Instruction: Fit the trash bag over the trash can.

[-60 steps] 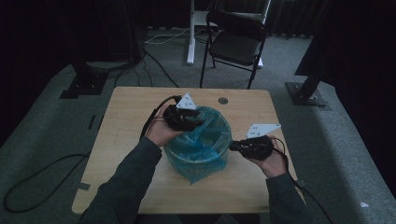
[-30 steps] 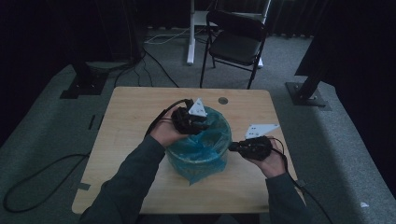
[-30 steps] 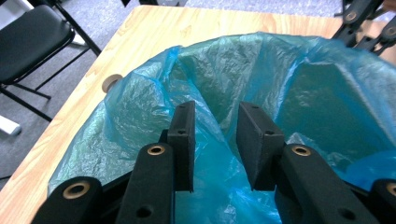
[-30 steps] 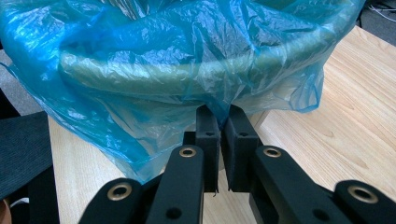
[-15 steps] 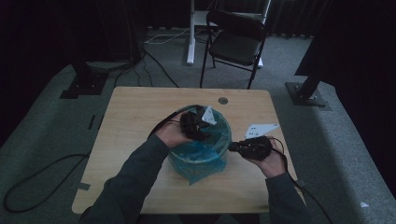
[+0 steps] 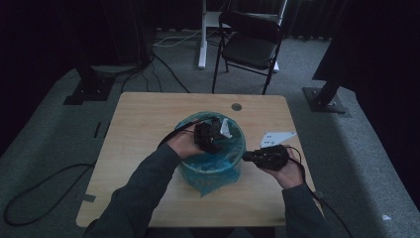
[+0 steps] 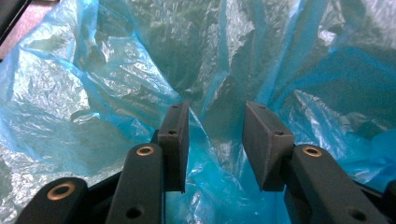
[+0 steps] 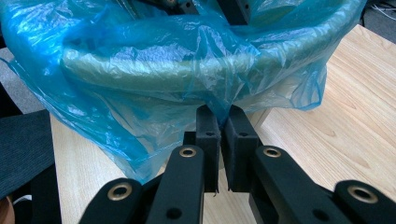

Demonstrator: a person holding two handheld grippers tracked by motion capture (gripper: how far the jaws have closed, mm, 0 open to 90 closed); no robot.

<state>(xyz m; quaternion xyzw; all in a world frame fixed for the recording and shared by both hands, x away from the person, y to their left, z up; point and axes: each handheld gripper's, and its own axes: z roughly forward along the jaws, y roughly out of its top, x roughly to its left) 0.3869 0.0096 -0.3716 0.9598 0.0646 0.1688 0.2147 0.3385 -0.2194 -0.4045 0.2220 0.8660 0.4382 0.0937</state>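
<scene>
Round bin (image 6: 237,148) stands mid-bench (image 6: 143,124), lined with a blue plastic bag (image 6: 210,173) whose skirt drapes over the rim and down the outside. Inside: crumpled bag film only, as far as can be seen.

Left gripper (image 6: 210,134) reaches down into the bin mouth; jaws apart, having just been opening, loose film between them, not pinched.

Right gripper (image 6: 250,157) held level at the bin's right side; jaws clamped on a fold of the bag just under the rim.
</scene>
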